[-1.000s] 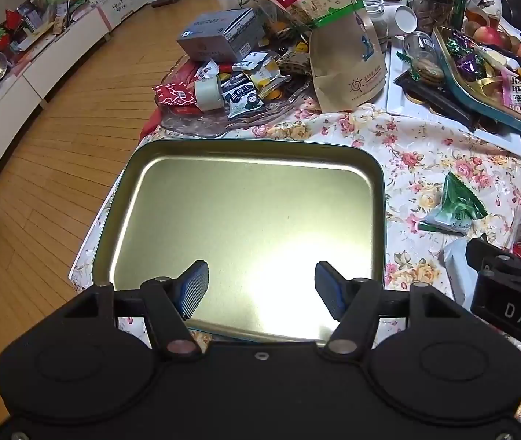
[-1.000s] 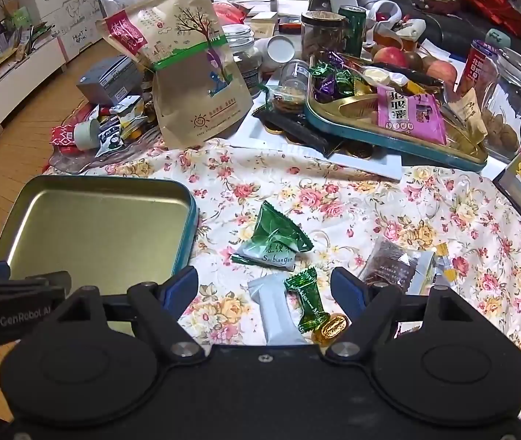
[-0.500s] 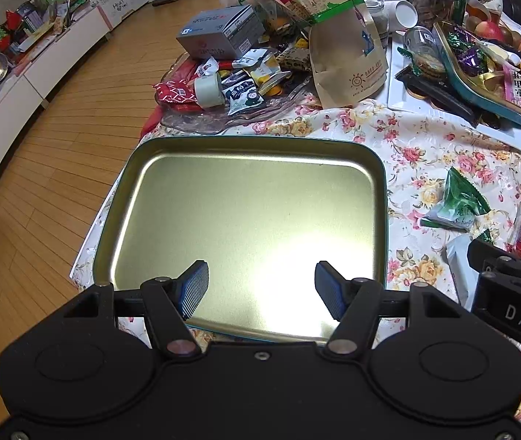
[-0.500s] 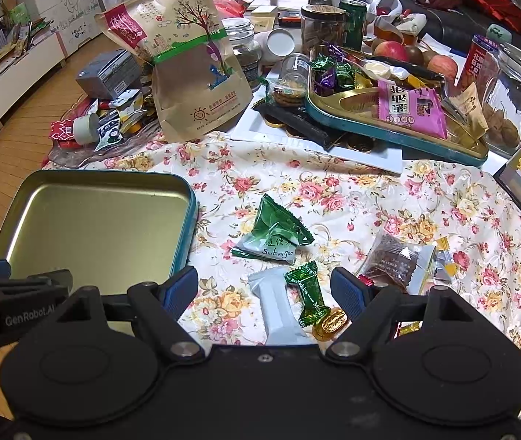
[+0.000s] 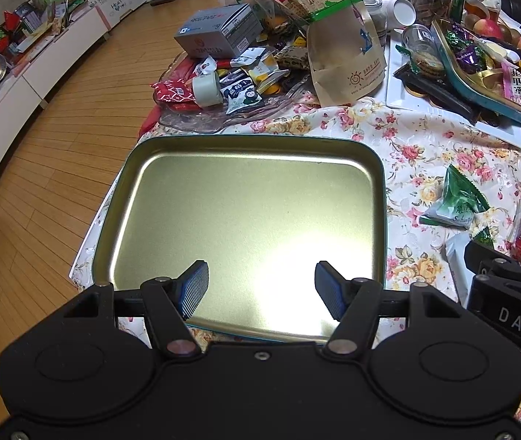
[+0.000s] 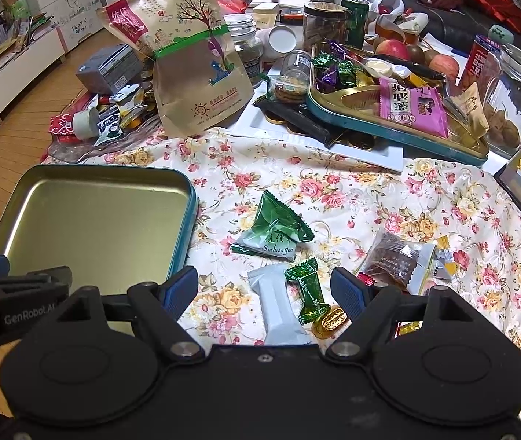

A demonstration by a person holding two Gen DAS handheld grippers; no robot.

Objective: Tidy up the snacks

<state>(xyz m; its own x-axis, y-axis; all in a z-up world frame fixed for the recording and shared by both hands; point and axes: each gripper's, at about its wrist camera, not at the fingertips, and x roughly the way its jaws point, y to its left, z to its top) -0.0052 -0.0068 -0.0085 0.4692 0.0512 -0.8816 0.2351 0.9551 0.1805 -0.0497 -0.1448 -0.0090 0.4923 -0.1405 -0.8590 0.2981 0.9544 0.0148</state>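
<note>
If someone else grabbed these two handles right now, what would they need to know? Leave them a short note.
Left gripper: open, holding nothing, over the near edge of the gold tin tray.
Right gripper: open, holding nothing, above the loose snacks.
On the floral cloth right of the tray: green pouch, white packet, green twist candy, gold candy, brown clear-wrapped snack.
Done: nothing in the tray yet.
Left: probably move these snacks into the tray, one by one.

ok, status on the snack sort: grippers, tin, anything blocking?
Left gripper open, over the tin. Right gripper open, above white packet and green candy. Tin holds nothing. Nothing blocking.
</note>
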